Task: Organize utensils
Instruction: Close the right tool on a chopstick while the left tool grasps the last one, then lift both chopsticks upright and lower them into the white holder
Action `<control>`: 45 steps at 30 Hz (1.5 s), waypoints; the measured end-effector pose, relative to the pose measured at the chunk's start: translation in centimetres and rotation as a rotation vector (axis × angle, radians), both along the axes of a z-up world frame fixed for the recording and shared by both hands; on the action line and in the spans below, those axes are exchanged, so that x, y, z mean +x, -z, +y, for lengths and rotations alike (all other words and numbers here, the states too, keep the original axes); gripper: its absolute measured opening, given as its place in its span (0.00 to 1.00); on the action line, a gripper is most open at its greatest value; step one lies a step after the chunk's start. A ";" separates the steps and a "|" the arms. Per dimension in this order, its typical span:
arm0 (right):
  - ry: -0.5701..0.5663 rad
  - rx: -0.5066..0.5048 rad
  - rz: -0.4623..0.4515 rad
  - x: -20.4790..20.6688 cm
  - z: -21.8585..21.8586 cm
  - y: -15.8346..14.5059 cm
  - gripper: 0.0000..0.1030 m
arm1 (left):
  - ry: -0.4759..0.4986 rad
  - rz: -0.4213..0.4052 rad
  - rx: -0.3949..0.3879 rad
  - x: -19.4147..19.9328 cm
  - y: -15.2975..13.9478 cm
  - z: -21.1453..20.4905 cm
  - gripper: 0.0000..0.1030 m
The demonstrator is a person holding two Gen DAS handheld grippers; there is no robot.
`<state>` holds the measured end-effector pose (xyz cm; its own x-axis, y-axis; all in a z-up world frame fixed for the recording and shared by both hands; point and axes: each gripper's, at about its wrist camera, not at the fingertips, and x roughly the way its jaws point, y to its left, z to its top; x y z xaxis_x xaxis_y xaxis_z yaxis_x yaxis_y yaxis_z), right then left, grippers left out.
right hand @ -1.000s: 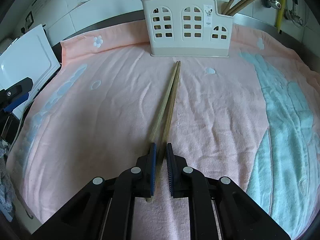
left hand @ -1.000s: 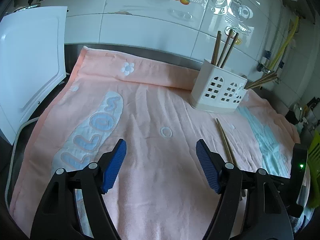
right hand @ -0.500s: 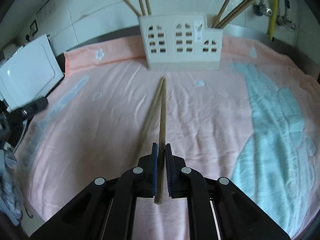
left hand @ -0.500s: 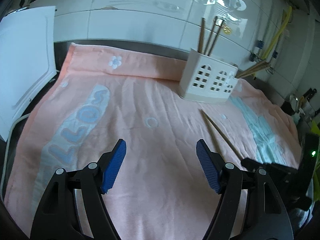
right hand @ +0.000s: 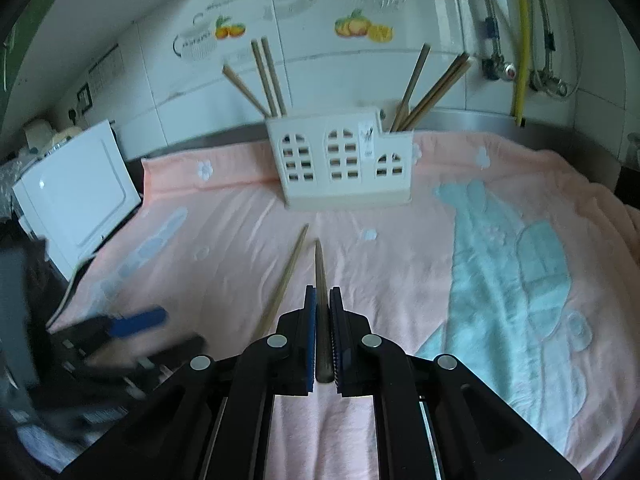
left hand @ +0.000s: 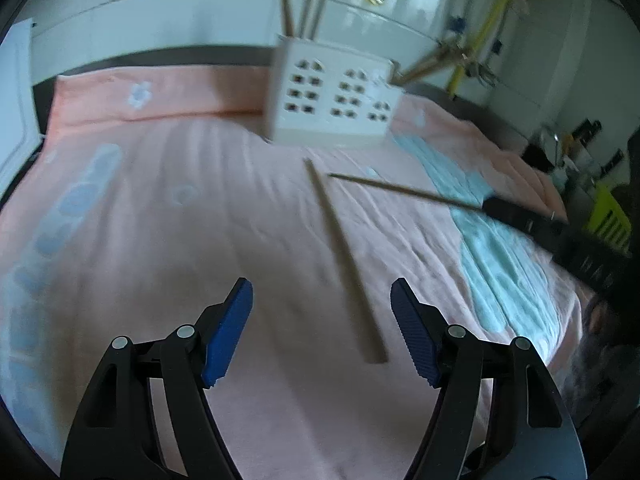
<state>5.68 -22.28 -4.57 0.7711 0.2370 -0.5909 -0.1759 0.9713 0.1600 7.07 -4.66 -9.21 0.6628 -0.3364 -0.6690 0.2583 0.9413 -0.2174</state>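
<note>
Ahead of the right claw, open pink towel lay up to the white holder, which blocked the way at the back wall. One loose chopstick lay just left of the path. A white appliance crowded the left edge.

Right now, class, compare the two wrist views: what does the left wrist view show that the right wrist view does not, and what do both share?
Only the left wrist view shows the left gripper with jaws open and empty above the loose chopstick. Only the right wrist view shows the right gripper with jaws shut on the held chopstick, plus the white appliance. Both show both chopsticks, the white utensil holder with chopsticks standing in it, and the pink towel.
</note>
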 end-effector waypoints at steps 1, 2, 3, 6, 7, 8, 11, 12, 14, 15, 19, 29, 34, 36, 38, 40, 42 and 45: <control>0.000 0.000 -0.007 -0.1 -0.2 -0.2 0.06 | 0.017 0.010 -0.002 0.2 0.3 -0.7 0.59; 0.000 0.000 -0.016 -0.2 -0.5 -0.6 0.06 | 0.027 0.018 -0.002 0.3 0.6 -1.1 0.56; -0.001 0.003 -0.021 -0.3 -0.7 -0.7 0.06 | 0.032 0.028 0.002 0.5 0.9 -1.6 0.52; -0.003 0.007 -0.036 -0.6 -1.3 -1.2 0.06 | 0.038 0.058 0.008 1.3 1.8 -2.7 0.41; -0.002 0.008 -0.040 -0.6 -1.5 -1.4 0.06 | 0.038 0.068 0.009 1.6 2.1 -2.9 0.33; -0.001 0.011 -0.042 -0.7 -1.6 -1.4 0.06 | 0.038 0.076 0.012 1.9 2.4 -3.1 0.30; 0.000 0.024 -0.041 -0.7 -2.1 -1.6 0.06 | 0.033 0.092 0.039 2.5 2.9 -3.8 0.24; 0.001 0.026 -0.042 -0.7 -2.3 -1.6 0.06 | 0.033 0.094 0.049 2.6 3.0 -4.0 0.22; 0.004 0.025 -0.046 -0.6 -2.6 -1.7 0.06 | 0.037 0.088 0.069 2.8 3.1 -4.3 0.20; 0.005 0.025 -0.047 -0.6 -2.6 -1.8 0.06 | 0.035 0.088 0.084 2.9 3.1 -4.5 0.17; 0.003 0.021 -0.058 -0.5 -2.7 -2.2 0.07 | 0.026 0.084 0.132 3.1 3.0 -5.1 0.09; -0.010 0.013 -0.088 -0.1 -2.9 -3.9 0.06 | -0.011 0.022 0.075 3.0 -0.5 -2.7 0.05; -0.033 0.002 -0.086 0.6 -3.0 -4.8 0.06 | -0.016 -0.056 -0.005 3.2 -4.3 -1.1 0.05; -0.047 0.005 -0.078 1.1 -3.2 -5.2 0.06 | -0.010 -0.088 -0.021 3.3 -5.7 -0.8 0.05; -0.063 0.009 -0.071 1.7 -3.3 -5.8 0.06 | -0.004 -0.117 -0.028 3.6 -6.7 -0.7 0.05; -0.077 0.015 -0.065 2.1 -3.3 -6.2 0.06 | 0.008 -0.125 -0.044 3.8 -7.4 -0.6 0.05; -0.093 0.017 -0.062 2.7 -3.4 -7.0 0.06 | 0.022 -0.122 -0.070 4.3 -7.9 -0.3 0.05; -0.114 0.021 -0.065 3.6 -3.6 -8.4 0.06 | 0.035 -0.132 -0.074 4.8 -8.7 -0.2 0.05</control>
